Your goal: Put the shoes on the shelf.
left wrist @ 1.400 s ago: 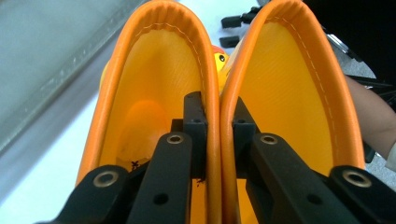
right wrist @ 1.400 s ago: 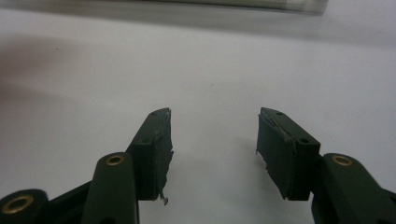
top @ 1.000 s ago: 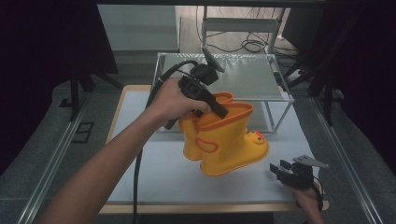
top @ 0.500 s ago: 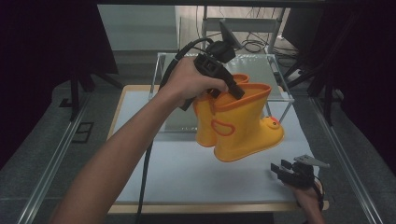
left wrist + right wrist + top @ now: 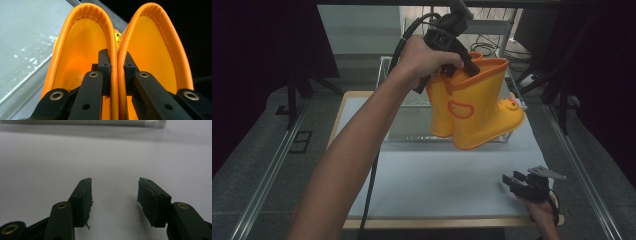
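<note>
Two yellow boots (image 5: 472, 107) hang above the worktop (image 5: 437, 180), your left gripper (image 5: 114, 72) clenched on both soft adjoining cuffs, probably light but floppy, while your right gripper (image 5: 114, 200) rests wide open.

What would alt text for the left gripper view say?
Black tongs pinch together the touching rims of two yellow rain boots, one jaw inside each boot opening. The orange-trimmed boot tops fan upward, with a pale surface at the left.

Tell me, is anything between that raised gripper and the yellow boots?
Nothing visible: the left hand-held gripper already pinches the two touching rims of the yellow boots, one jaw inside each boot.
</note>
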A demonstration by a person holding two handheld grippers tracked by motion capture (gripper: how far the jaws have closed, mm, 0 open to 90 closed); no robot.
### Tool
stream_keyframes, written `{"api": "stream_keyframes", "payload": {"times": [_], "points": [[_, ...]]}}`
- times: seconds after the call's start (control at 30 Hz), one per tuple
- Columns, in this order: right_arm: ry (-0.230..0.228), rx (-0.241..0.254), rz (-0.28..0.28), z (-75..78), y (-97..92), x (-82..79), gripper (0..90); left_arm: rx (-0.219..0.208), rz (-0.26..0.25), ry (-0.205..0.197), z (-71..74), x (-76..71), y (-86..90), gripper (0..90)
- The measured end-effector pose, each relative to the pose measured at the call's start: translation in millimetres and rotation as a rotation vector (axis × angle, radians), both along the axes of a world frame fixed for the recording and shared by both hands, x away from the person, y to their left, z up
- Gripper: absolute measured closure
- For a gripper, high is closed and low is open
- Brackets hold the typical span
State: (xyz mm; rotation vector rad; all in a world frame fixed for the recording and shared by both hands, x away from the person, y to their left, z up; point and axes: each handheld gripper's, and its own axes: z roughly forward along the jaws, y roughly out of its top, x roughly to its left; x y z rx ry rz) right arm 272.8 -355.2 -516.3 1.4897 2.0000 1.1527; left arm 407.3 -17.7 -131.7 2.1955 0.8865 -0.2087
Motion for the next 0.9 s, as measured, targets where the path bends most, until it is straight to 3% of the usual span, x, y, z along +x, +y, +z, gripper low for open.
{"api": "stream_keyframes", "payload": {"times": [0.2,0.27,0.33,0.37,0.53,0.73,0.9], "points": [[0.002,0.007,-0.008,0.2,-2.6,-0.5,44.6,-0.005,0.068,-0.001,3.9,17.7,2.1,82.0],[-0.002,0.013,-0.011,1.1,-3.6,-0.9,44.7,0.008,0.116,-0.011,7.3,28.1,4.3,82.0],[-0.001,0.015,-0.012,1.4,-4.2,-1.1,44.7,0.010,0.133,-0.012,7.9,31.3,4.6,82.1],[0.003,0.016,-0.015,0.9,-5.2,-1.2,44.7,0.015,0.171,-0.016,7.9,38.2,5.2,82.0],[0.003,0.015,-0.014,0.2,-4.8,-0.7,44.7,0.044,0.260,-0.030,0.8,52.2,-0.9,82.1],[-0.001,0.016,-0.009,1.0,-4.7,-0.9,44.7,0.062,0.306,-0.030,-5.0,64.3,-3.4,82.0],[-0.002,0.025,-0.016,1.5,-6.6,-1.0,44.7,0.070,0.374,-0.016,-9.6,78.5,2.2,82.1]]}}
